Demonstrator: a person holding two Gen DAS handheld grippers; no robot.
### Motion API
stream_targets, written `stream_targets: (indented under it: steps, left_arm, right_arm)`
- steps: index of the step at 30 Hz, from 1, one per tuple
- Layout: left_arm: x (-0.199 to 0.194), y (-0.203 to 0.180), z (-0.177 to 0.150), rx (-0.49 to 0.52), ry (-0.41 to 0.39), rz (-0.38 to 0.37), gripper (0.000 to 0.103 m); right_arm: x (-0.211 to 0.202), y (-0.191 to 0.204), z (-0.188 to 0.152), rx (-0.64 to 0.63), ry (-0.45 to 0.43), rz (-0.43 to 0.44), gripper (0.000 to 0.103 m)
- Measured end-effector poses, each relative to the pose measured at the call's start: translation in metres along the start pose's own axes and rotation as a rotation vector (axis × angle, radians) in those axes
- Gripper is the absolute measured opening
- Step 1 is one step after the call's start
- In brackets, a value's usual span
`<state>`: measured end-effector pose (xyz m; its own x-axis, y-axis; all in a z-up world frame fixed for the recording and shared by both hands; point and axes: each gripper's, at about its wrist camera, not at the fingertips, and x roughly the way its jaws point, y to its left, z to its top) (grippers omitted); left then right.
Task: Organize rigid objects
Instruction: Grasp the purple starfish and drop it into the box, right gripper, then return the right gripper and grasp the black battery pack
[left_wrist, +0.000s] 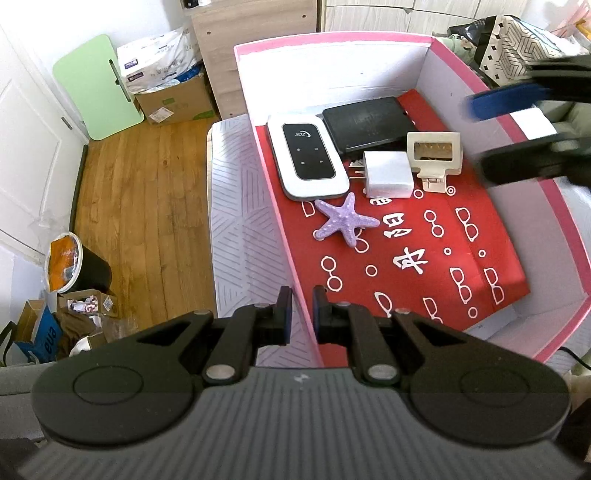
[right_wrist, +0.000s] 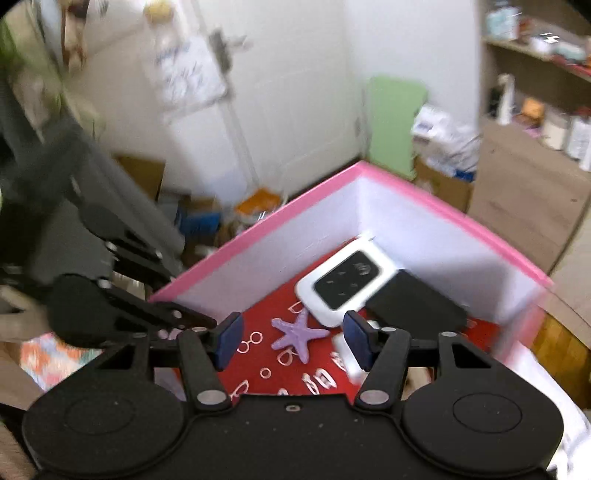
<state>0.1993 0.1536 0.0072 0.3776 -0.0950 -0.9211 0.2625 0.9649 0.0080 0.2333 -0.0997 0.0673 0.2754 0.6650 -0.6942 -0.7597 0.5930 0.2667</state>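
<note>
A pink-rimmed box (left_wrist: 458, 70) lined with red patterned paper holds a white-and-black pocket device (left_wrist: 308, 158), a flat black device (left_wrist: 369, 123), a white charger plug (left_wrist: 388, 173), a beige connector (left_wrist: 436, 153) and a purple starfish (left_wrist: 343, 221). My left gripper (left_wrist: 302, 314) is shut on the box's near left wall, one finger on each side. My right gripper (right_wrist: 291, 339) is open and holds nothing; it hovers over the box's right side, with the starfish (right_wrist: 299, 334) beyond its fingers. It appears blurred as the right gripper (left_wrist: 511, 133) in the left wrist view.
The box rests on a white patterned mat (left_wrist: 236, 206). On the wooden floor (left_wrist: 147, 206) to the left are a green board (left_wrist: 96, 88), a cardboard box (left_wrist: 173, 99) and a black bin (left_wrist: 85, 269). Shelves (right_wrist: 535, 122) stand at the right.
</note>
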Motion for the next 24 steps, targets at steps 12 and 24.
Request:
stream_targets:
  steps: [12, 24]
  left_arm:
    - [-0.001, 0.001, 0.000, -0.011, -0.003, 0.001, 0.009]
    - [-0.002, 0.002, 0.000, -0.012, -0.004, -0.004, 0.009]
  right_arm:
    - [-0.081, -0.019, -0.100, 0.150, -0.117, -0.259, 0.065]
    - [-0.029, -0.029, -0.162, 0.231, -0.134, -0.422, 0.070]
